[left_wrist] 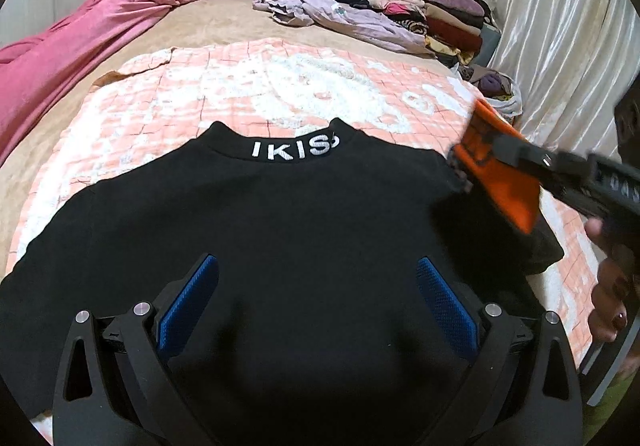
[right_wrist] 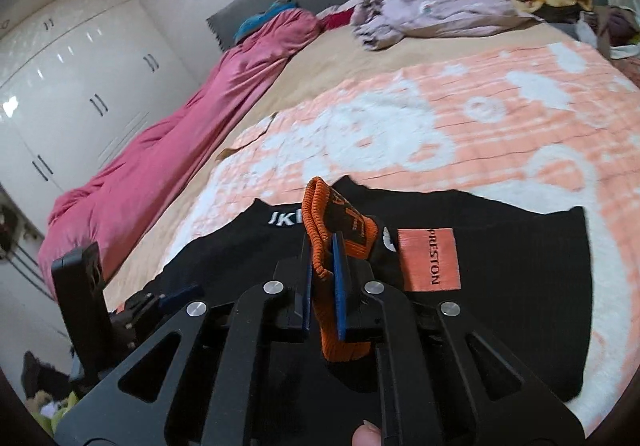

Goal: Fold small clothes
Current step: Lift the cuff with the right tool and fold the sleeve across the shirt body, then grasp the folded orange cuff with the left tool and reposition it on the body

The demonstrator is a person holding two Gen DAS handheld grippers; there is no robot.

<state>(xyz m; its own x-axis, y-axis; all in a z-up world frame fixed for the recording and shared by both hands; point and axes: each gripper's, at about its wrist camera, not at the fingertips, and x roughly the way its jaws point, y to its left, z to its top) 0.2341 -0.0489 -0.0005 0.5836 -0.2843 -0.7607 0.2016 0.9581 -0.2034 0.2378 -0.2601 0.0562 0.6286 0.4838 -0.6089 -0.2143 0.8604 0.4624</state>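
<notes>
Black top with white collar lettering lies flat on the peach-and-white blanket of the bed, spread beneath both claws. Right claw is pinched tight on the orange ribbed cuff of the top's sleeve, lifting it above the chest, just left of an orange patch. Left claw hovers over the top's lower middle, its blue pads spread wide with nothing between them. Beyond both claws sits a pile of folded clothes.

Matt black knit sweater, ribbed orange cuff, fluffy peach-white blanket, glossy white wardrobe
</notes>
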